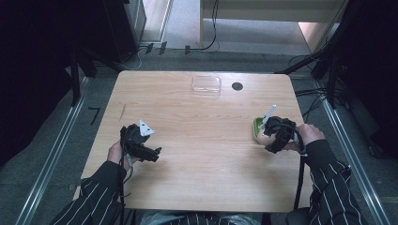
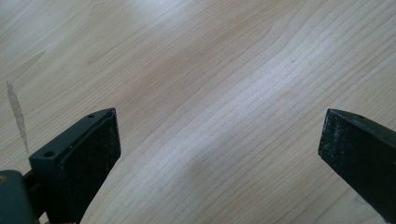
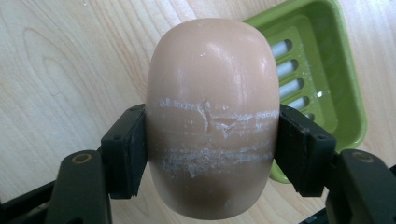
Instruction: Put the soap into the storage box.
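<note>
Right claw [image 3: 212, 154] clamped across soap bar [image 3: 212, 116], beside green dish [image 3: 345, 107]. Left claw [image 2: 219, 154] apart, idle. Center over slots, lower gently, then release.

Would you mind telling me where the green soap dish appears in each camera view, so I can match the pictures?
High view: the green soap dish sits at right of centre on the table, partly behind the right gripper.
Left gripper view: not in it.
Right gripper view: upper right, behind the soap bar clamped between the jaws.
Shared landmark: the light wooden table, whose grain runs through all three views.
</note>
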Action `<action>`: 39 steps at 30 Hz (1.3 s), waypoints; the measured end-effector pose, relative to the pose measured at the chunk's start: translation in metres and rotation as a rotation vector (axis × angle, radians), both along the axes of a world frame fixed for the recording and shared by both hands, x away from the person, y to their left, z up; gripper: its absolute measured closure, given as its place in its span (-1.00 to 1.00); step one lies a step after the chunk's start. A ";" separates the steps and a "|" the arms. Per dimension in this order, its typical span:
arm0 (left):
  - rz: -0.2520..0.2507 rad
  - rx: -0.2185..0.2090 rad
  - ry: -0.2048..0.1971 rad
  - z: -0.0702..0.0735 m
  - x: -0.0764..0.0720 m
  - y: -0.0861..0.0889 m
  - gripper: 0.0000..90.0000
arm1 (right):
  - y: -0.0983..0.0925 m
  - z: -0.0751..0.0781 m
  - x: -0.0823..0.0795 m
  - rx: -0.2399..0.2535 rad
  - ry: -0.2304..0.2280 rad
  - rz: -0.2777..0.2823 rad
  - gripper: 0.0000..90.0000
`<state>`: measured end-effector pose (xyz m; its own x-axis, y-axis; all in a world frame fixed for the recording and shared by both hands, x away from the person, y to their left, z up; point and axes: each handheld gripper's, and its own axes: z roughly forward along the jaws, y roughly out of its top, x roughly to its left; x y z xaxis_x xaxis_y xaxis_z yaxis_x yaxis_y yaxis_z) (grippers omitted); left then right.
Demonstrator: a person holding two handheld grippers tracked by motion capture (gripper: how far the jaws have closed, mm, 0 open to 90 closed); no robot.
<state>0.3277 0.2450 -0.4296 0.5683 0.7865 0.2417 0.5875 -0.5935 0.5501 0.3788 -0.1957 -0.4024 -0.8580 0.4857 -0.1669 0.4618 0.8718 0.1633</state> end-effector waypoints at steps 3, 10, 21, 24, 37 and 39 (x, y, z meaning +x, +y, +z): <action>0.001 -0.001 0.001 0.000 0.000 0.000 -1.00 | -0.001 0.001 0.002 0.003 -0.010 0.001 -0.25; 0.000 -0.001 0.001 0.000 0.000 0.000 -1.00 | -0.002 0.005 0.007 0.006 -0.022 -0.005 -0.25; 0.001 -0.002 0.001 0.000 0.000 0.000 -1.00 | -0.004 0.008 0.015 0.005 -0.043 -0.017 -0.25; 0.001 -0.002 0.001 -0.001 0.000 0.000 -1.00 | -0.005 0.009 0.018 0.004 -0.048 -0.022 -0.25; 0.002 0.002 0.002 -0.001 0.001 0.000 -1.00 | -0.010 0.003 0.031 -0.017 -0.048 -0.026 -0.25; 0.002 0.001 0.003 -0.001 0.001 0.000 -1.00 | -0.011 0.003 0.034 -0.016 -0.048 -0.026 -0.26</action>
